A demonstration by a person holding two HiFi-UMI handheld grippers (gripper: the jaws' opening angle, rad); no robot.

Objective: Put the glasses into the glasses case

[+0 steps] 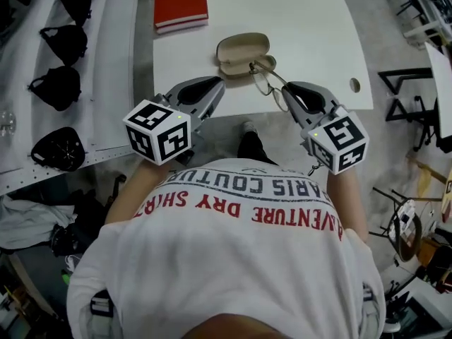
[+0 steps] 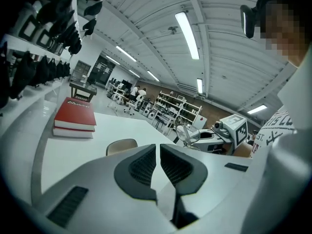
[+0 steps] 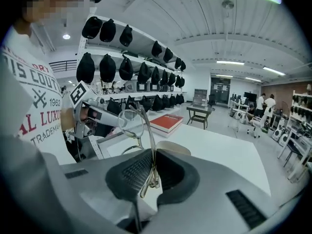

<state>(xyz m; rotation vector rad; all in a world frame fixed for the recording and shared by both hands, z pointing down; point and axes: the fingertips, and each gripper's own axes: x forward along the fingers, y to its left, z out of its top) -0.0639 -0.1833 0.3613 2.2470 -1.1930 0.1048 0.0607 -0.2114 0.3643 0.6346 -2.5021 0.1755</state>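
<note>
A beige glasses case (image 1: 242, 51) lies near the front edge of the white table (image 1: 311, 41); its lid looks slightly ajar. Thin-framed glasses (image 1: 265, 82) hang just right of the case, over the table edge. My right gripper (image 1: 286, 89) is shut on their folded temples, and in the right gripper view the lenses (image 3: 130, 123) stick up beyond the pads (image 3: 131, 169), with the case (image 3: 171, 147) behind. My left gripper (image 1: 215, 83) sits at the table edge left of the case, jaws shut with nothing between them (image 2: 157, 147). From it I see the case (image 2: 121, 145) and glasses (image 2: 187, 133).
A red book (image 1: 181, 2) lies at the table's far left corner. A small round hole (image 1: 354, 85) is in the table's right side. Shelves with several black helmets (image 1: 60, 83) run along the left. The person's body stands close against the table's front edge.
</note>
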